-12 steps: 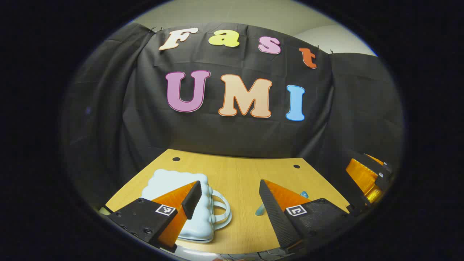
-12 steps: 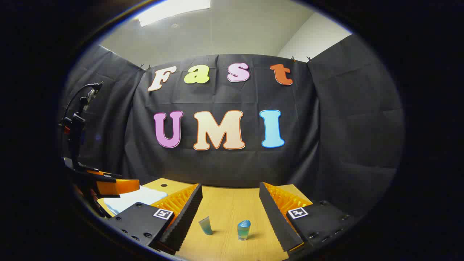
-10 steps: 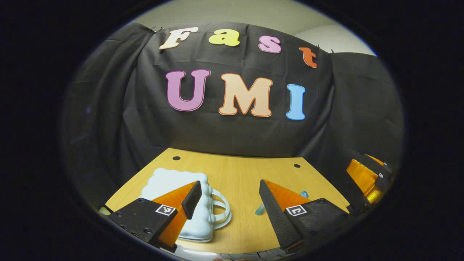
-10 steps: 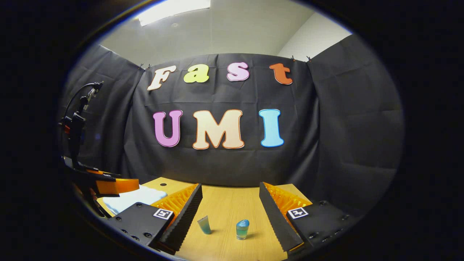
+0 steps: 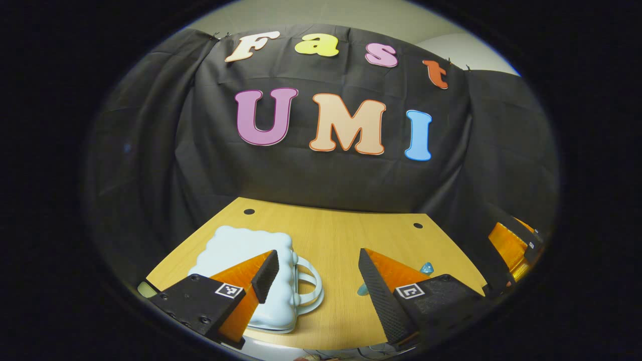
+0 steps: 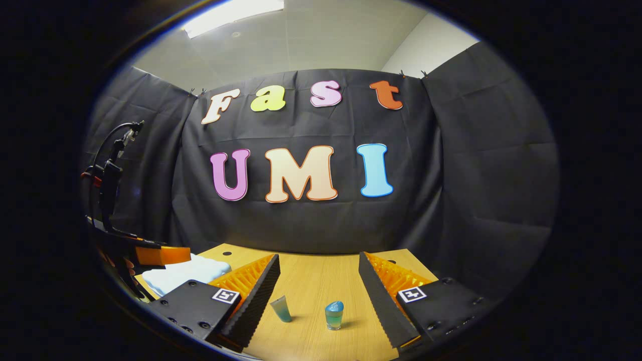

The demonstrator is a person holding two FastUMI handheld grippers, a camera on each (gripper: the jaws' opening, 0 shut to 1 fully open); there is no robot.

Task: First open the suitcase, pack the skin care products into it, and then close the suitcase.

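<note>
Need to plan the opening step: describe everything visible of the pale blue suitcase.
The suitcase is small, pale blue, glossy like hard plastic, with a scalloped, cloud-like outline. It lies flat and closed on the wooden table, its looped handle pointing toward the table's middle. The left claw hangs open above its near edge, one finger overlapping it in view; contact cannot be told.

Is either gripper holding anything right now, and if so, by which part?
Nothing is held. The left gripper is open above the closed suitcase; the right gripper is open, with the tube and small bottle standing untouched on the table.
</note>
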